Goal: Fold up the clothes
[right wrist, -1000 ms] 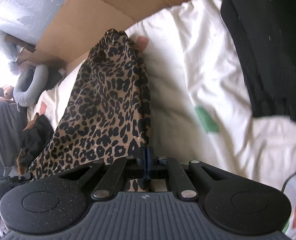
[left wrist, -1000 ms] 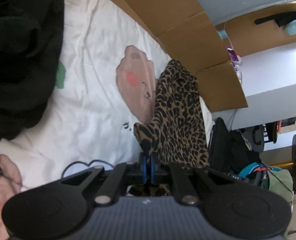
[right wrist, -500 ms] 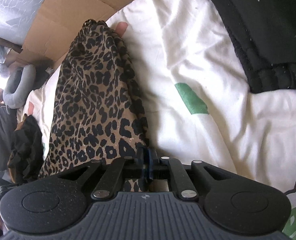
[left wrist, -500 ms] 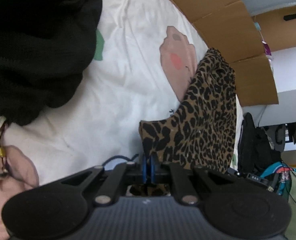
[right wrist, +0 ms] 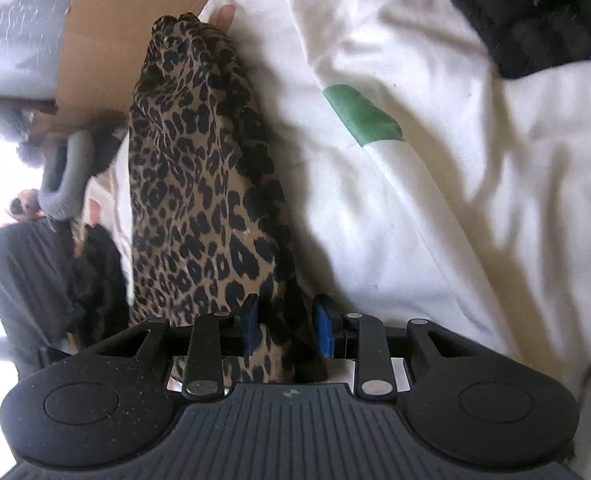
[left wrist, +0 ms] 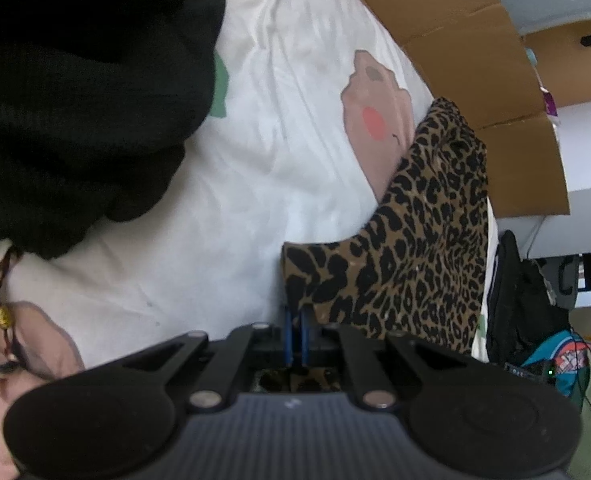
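Observation:
A leopard-print garment (left wrist: 427,248) lies in a long narrow strip on a white printed bedsheet (left wrist: 231,184). My left gripper (left wrist: 295,320) is shut on its near corner, the blue pads pinched together on the cloth. In the right wrist view the same leopard-print garment (right wrist: 199,184) runs away from my right gripper (right wrist: 285,320). Its jaws are opening: the blue pads stand apart with the cloth lying loose between them.
A heap of black clothing (left wrist: 75,92) fills the upper left, and black clothing (right wrist: 535,12) shows at the right view's upper right. Flattened cardboard (left wrist: 471,80) lines the bed's far side. Bags and clutter (left wrist: 535,312) sit beyond the bed edge. A grey neck pillow (right wrist: 65,176) lies at the left.
Both grippers have come down toward the sheet with the garment. The right gripper's pads, pinched on the cloth before, have parted and released it. The left stays clamped.

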